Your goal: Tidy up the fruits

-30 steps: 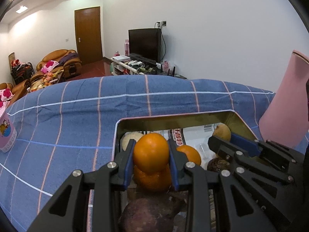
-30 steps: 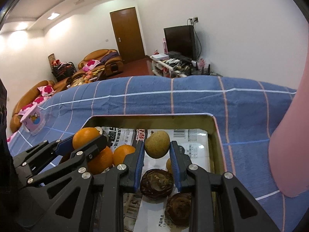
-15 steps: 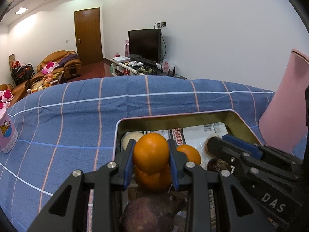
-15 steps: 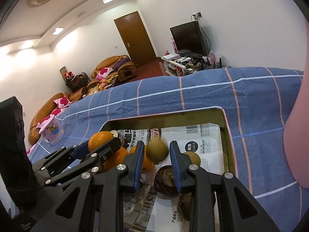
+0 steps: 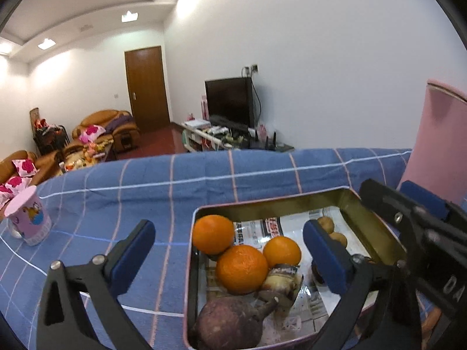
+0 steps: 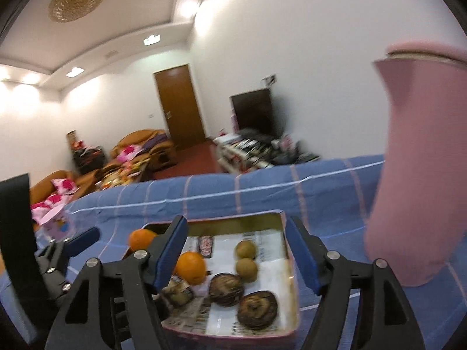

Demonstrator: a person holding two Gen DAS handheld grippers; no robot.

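A metal tin (image 5: 262, 201) lined with newspaper sits on the blue checked cloth. In it lie three oranges (image 5: 241, 269), two small brown round fruits (image 6: 246, 249), two dark brown fruits (image 6: 226, 285), a purplish root (image 5: 230, 323) and a pale husked piece (image 5: 280, 283). My left gripper (image 5: 229, 227) hovers over the tin's left half, its jaws opening wide, pads clear of the oranges. My right gripper (image 6: 237, 223) hovers over the tin (image 6: 294, 300) too, jaws opening, and nothing is pressed between its pads. The right gripper also shows in the left wrist view (image 5: 408, 213).
A tall pink upright object (image 6: 417, 175) stands just right of the tin. A small pink cup (image 5: 27, 218) sits on the cloth at far left. Beyond the table edge are sofas, a door and a television.
The left gripper let go of the orange, which now lies in the tin's back left corner. The right gripper let go of the brown fruit. Both pulled back and up.
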